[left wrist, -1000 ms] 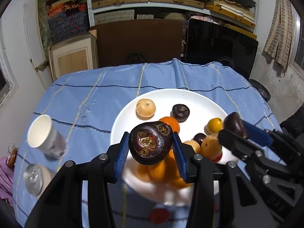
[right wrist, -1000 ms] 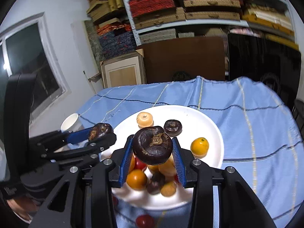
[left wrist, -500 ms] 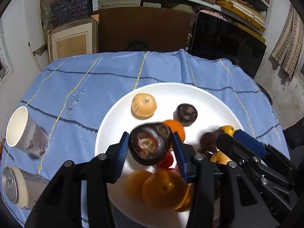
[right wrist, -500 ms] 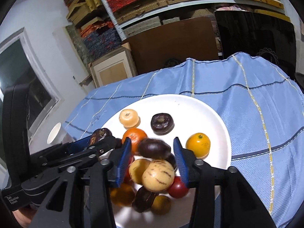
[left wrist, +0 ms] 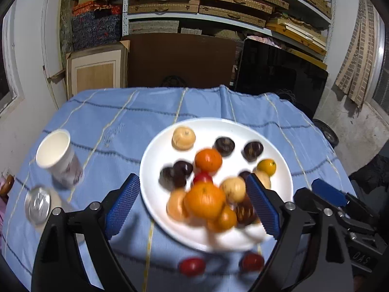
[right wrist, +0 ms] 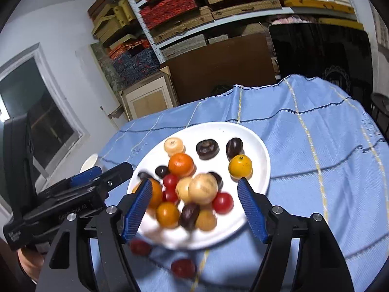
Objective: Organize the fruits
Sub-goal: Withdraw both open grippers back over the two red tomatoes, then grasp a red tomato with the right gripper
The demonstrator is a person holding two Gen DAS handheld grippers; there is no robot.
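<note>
Blue-clothed table point(left wrist: 126, 121), white plate point(left wrist: 279, 160) heaped with fruit.
Release step: left gripper point(left wrist: 194, 204) and right gripper point(right wrist: 194, 206) jaws opening, empty. Next move: collect the two red fruits point(left wrist: 192, 266) off the cloth.

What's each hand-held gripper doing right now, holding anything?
Left hand-held gripper: jaws opening, holding nothing.
Right hand-held gripper: jaws opening, holding nothing.

I'm seeing fruits point(left wrist: 205, 199) sitting piled on the plate point(left wrist: 282, 160) mid-table point(left wrist: 145, 112); cup point(left wrist: 57, 158) and can point(left wrist: 37, 205) are standing near its left edge.
</note>
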